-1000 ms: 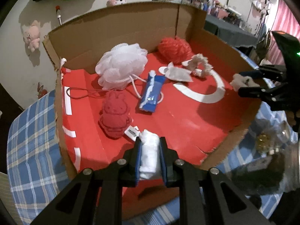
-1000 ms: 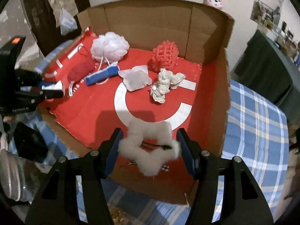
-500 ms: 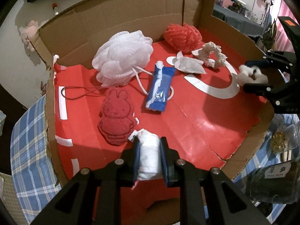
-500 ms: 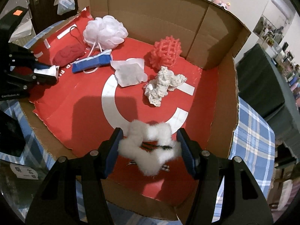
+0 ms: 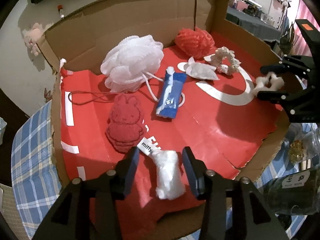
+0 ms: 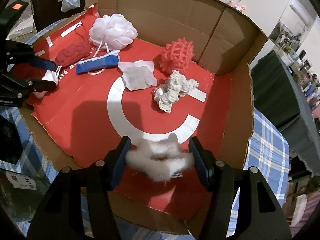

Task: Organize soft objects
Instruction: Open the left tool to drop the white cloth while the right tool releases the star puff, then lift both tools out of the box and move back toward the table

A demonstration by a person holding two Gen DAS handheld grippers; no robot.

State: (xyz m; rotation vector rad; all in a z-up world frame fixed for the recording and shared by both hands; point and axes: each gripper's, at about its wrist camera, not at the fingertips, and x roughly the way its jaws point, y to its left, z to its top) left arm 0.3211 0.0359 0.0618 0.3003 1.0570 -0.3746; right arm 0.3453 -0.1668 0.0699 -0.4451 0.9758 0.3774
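A cardboard box (image 5: 124, 26) with a red floor sits on a blue plaid surface (image 5: 30, 150); its back and side walls stand up, while the near edge at the bottom of both frames is low and torn. In the left wrist view the left gripper (image 5: 160, 166) has its fingers spread, and a white plastic-wrapped bundle (image 5: 169, 176) sits between them with a gap on each side, its long axis running from bottom centre up toward the frame's middle. The bundle's upper end is just beside a white tag on a red bunny-shaped sponge (image 5: 125, 124). Beyond lie a white mesh pouf (image 5: 132, 68), a blue packet (image 5: 171, 95) with its long axis up-and-down in frame, a red knobbly ball (image 5: 195, 40), a flat white sachet (image 5: 201, 71) and a cream crochet scrunchie (image 5: 226, 60). The red floor at centre right is bare. In the right wrist view the right gripper (image 6: 160, 160) pinches a white fluffy scrunchie (image 6: 160, 160) side to side, over the box's near right floor.
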